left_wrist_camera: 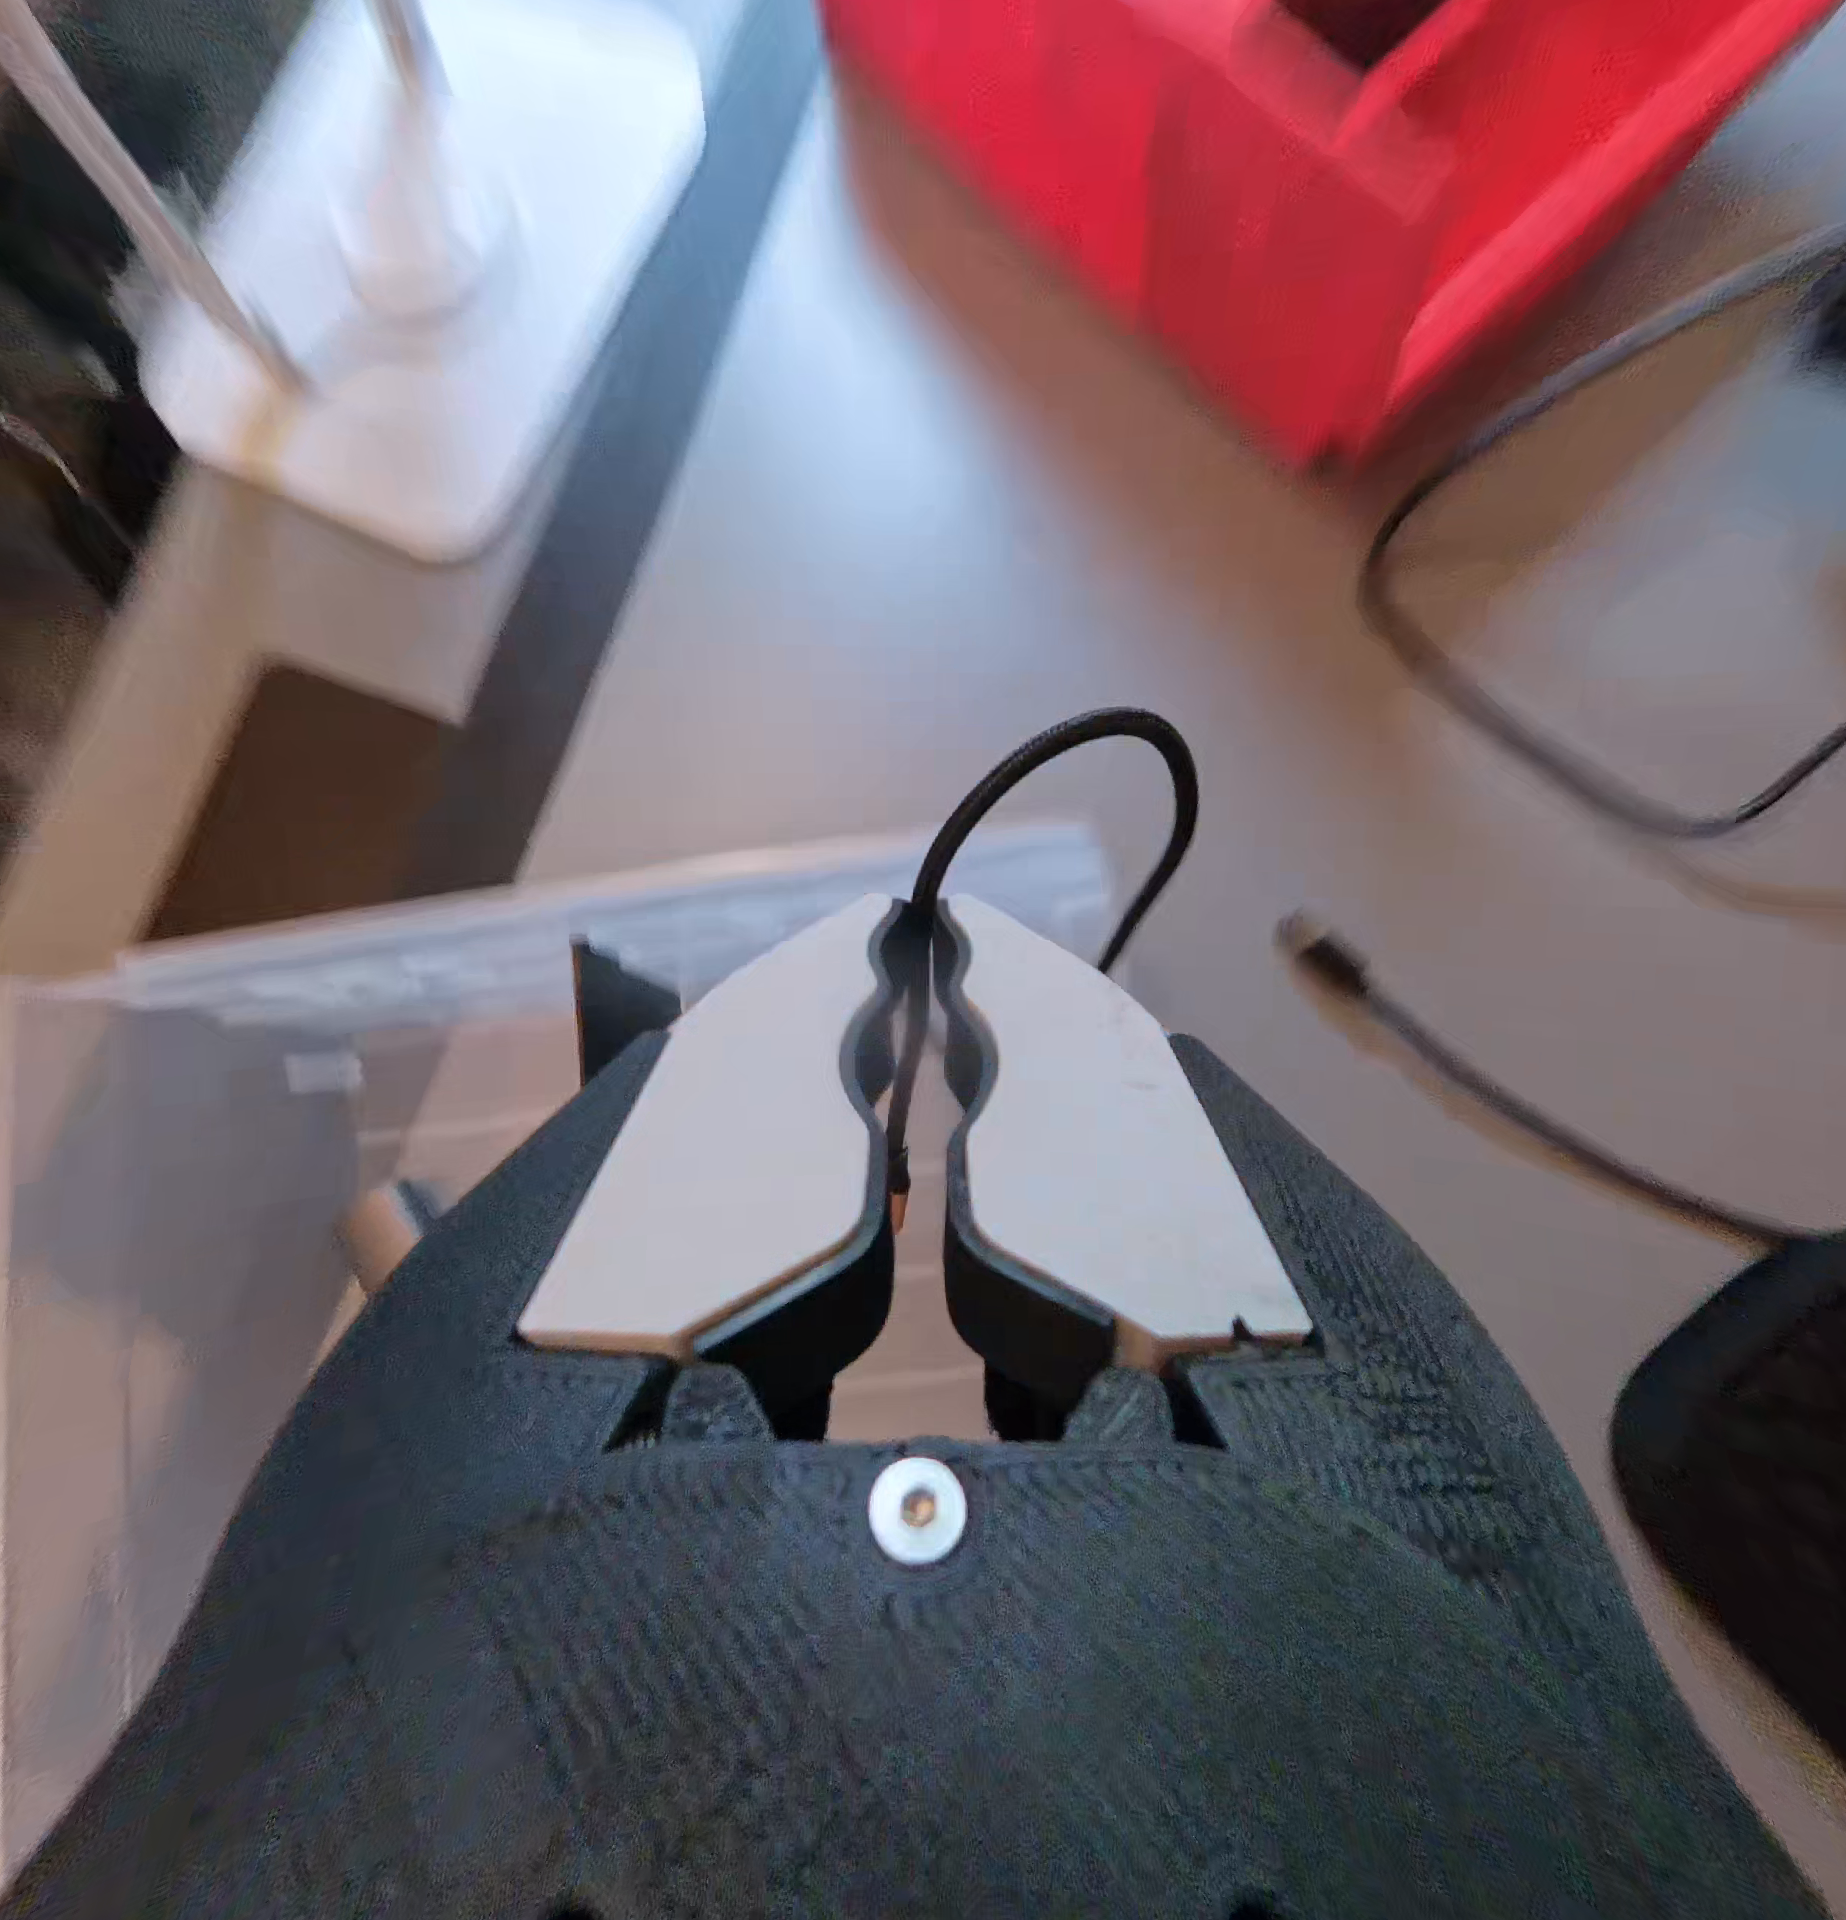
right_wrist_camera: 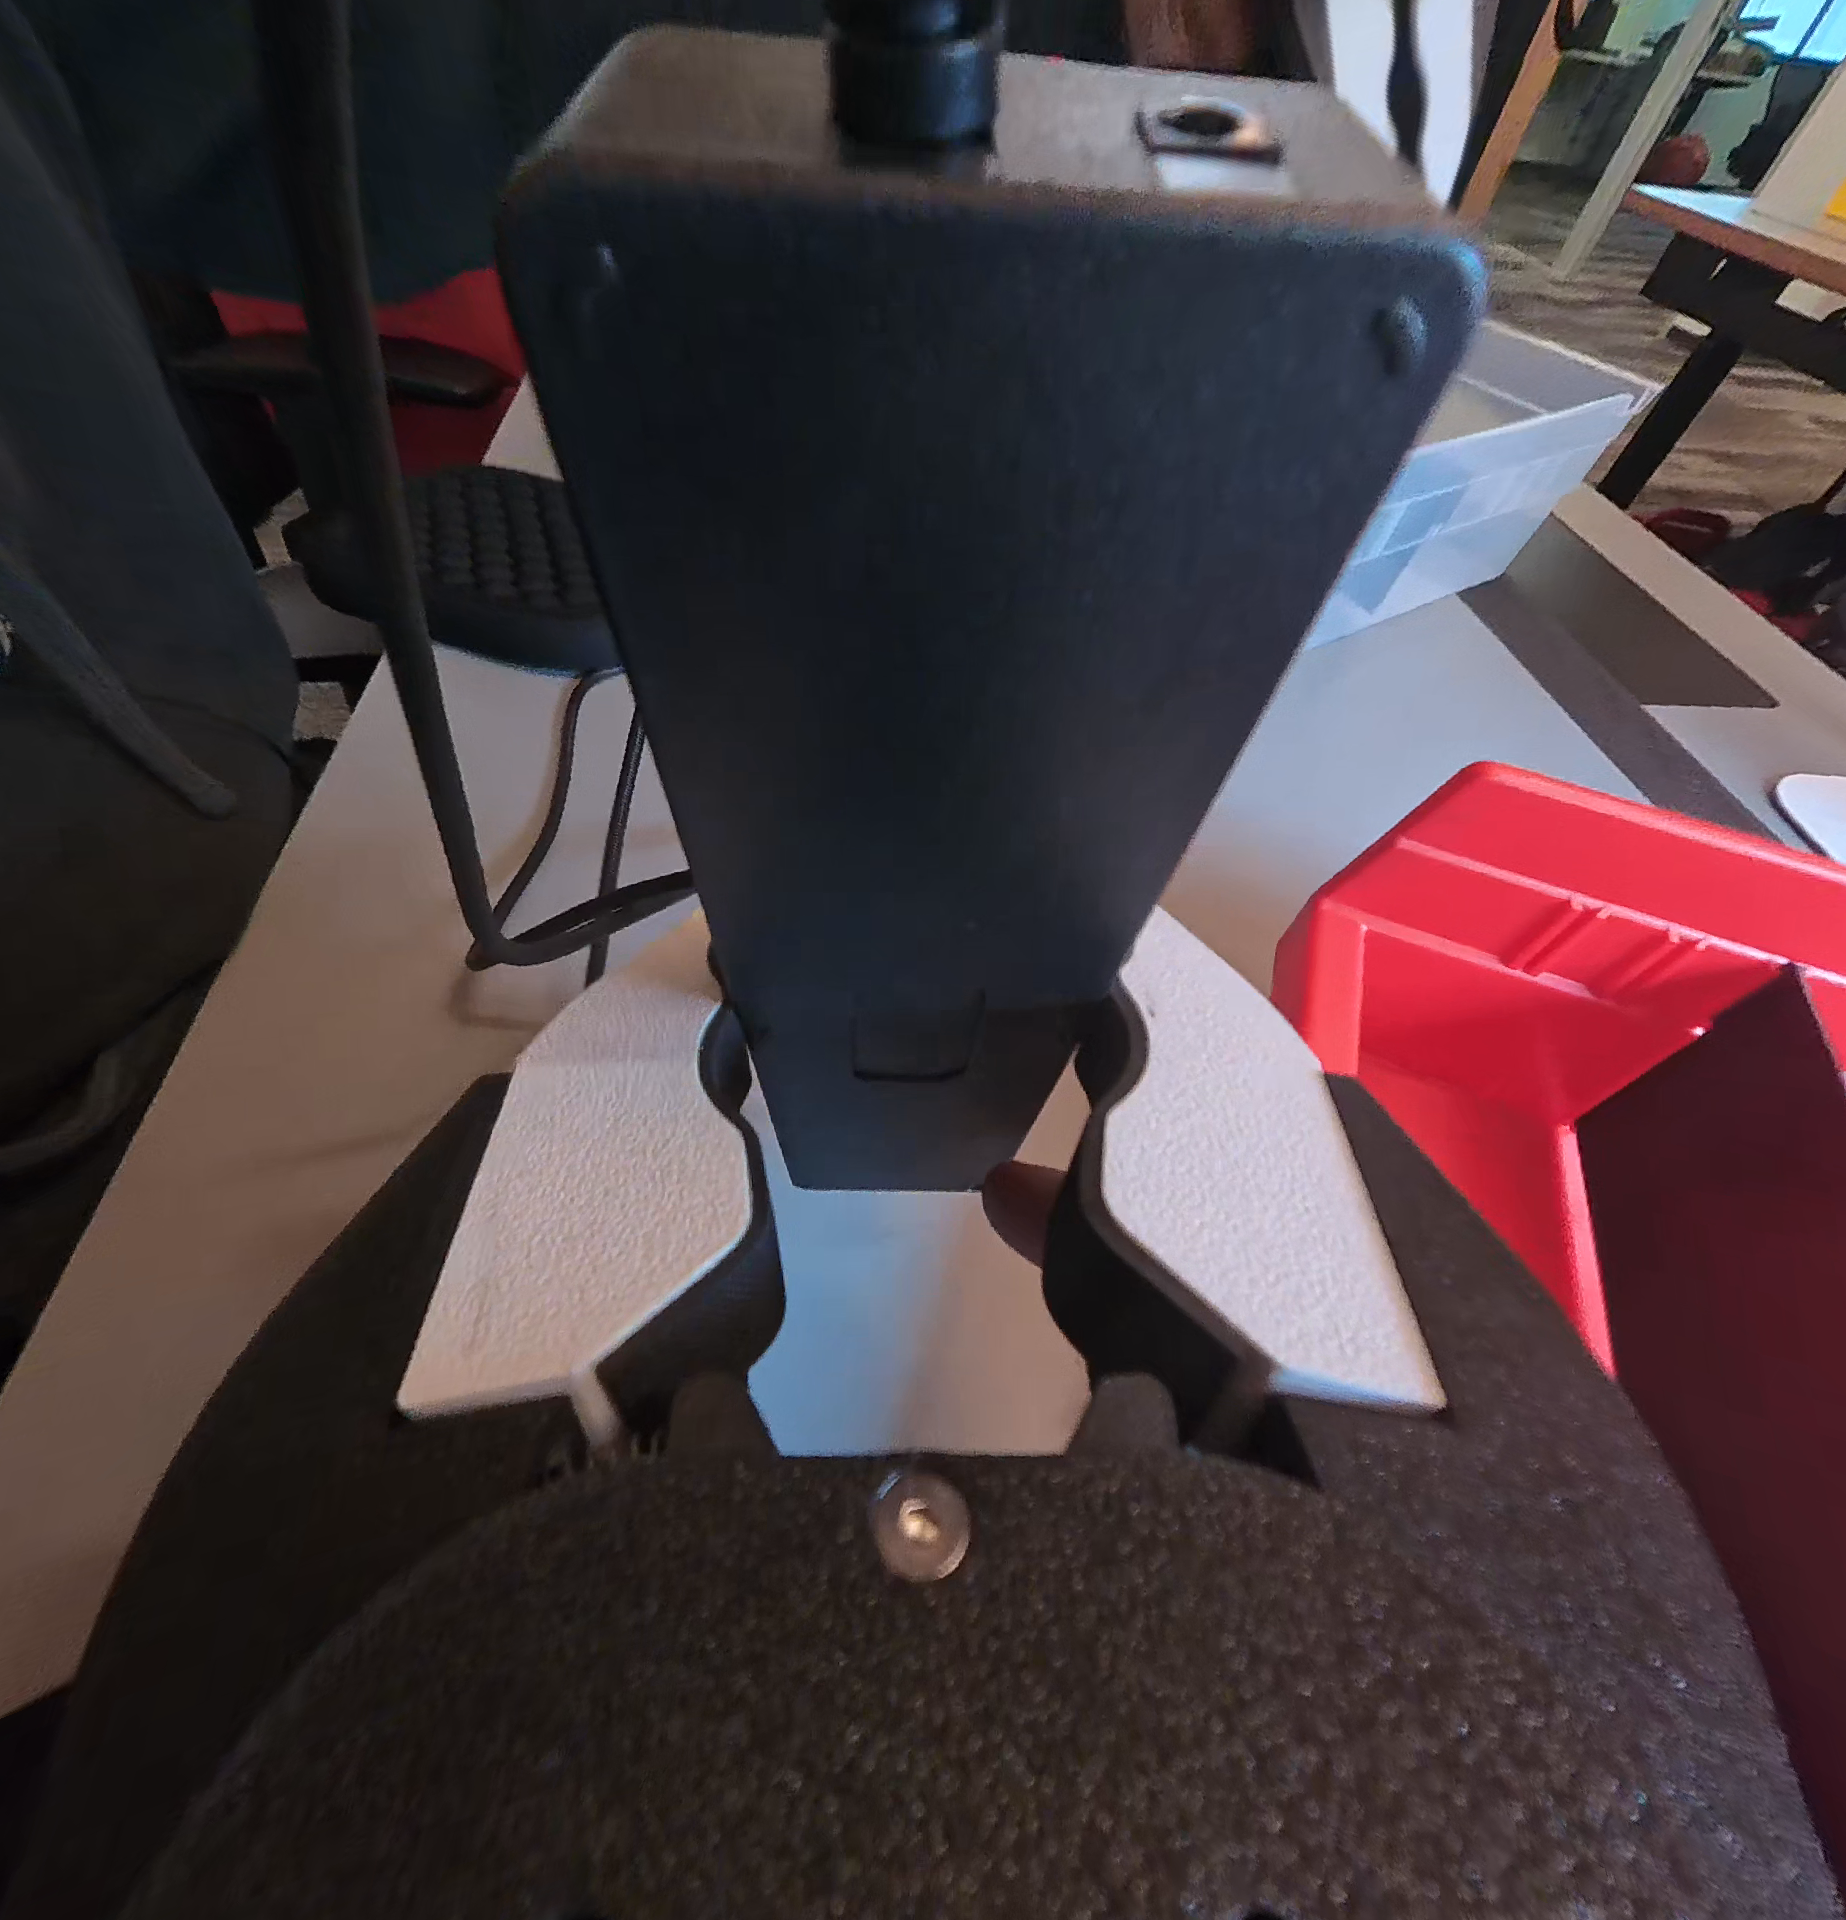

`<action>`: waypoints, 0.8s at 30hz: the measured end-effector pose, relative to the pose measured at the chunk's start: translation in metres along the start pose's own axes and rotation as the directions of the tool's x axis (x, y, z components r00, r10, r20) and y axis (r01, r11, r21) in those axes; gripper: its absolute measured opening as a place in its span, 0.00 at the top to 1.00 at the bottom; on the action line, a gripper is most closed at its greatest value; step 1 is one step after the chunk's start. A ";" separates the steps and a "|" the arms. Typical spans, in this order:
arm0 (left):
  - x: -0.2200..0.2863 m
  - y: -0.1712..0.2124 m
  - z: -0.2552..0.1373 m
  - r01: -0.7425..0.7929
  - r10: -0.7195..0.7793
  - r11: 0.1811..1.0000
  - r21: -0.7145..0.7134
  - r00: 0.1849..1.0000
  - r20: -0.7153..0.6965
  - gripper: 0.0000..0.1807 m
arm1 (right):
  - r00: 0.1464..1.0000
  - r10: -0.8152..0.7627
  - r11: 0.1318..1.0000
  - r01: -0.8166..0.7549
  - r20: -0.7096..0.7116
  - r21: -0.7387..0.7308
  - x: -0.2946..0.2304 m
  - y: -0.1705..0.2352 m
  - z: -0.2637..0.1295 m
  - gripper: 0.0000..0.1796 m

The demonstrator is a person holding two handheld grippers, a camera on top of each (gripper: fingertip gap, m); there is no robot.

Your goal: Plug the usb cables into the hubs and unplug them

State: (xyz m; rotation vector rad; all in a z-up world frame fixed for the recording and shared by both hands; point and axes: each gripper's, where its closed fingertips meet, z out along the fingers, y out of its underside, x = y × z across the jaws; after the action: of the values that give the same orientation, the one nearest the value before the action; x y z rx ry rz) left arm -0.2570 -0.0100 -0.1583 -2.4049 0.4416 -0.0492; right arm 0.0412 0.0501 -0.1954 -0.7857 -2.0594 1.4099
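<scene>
My left gripper [left_wrist_camera: 919, 925] is clamped on the thin black usb cable [left_wrist_camera: 1116, 727], plug end tucked between the fingers. My right gripper [right_wrist_camera: 924, 1013] pinches the dark hub [right_wrist_camera: 960, 520], upright over the table [right_wrist_camera: 275, 1091]. Left view is blurry, plug orientation unclear. I'd regrip nearer the plug, then align squarely with a port.

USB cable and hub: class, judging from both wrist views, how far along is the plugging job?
Done: both items are picked up. In hand: the left tool is shut on the thin black cable; the right tool grips the dark hub. Left: no plug is seen entering the hub, so plugging in and unplugging remain.
</scene>
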 end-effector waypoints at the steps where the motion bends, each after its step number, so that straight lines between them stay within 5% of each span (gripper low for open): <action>1: 0.010 -0.022 -0.020 -0.009 0.006 0.993 0.120 1.000 0.021 0.98 | 1.000 -0.003 1.000 0.003 -0.002 0.007 0.000 -0.002 -0.001 0.65; 4: 0.065 -0.065 -0.065 -0.029 0.037 0.904 0.426 0.999 -0.010 0.98 | 1.000 -0.016 1.000 0.016 -0.019 0.012 -0.001 -0.005 -0.003 0.65; 7: 0.123 -0.055 -0.066 -0.042 0.103 0.838 0.544 0.991 -0.082 0.98 | 0.999 -0.030 0.999 0.031 -0.035 0.017 -0.001 -0.009 -0.005 0.65; 14: 0.185 0.058 -0.013 0.117 0.007 0.929 0.352 0.943 -0.333 0.91 | 0.999 -0.031 0.999 0.032 -0.037 0.036 -0.001 -0.014 -0.009 0.65; 20: 0.185 0.055 -0.034 0.061 0.014 0.957 0.285 0.967 -0.255 0.91 | 0.998 -0.029 0.999 0.030 -0.047 0.022 0.002 -0.010 -0.008 0.65; 24: 0.229 0.054 -0.011 -0.027 0.061 0.993 0.118 0.955 -0.291 0.91 | 0.998 -0.027 0.999 0.028 -0.054 0.022 0.002 -0.010 -0.009 0.65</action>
State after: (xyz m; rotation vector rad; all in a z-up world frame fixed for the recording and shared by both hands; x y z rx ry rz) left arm -0.0597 -0.1303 -0.2025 -2.2813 0.6119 -0.4061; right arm 0.0446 0.0547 -0.1832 -0.7743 -2.0027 1.3803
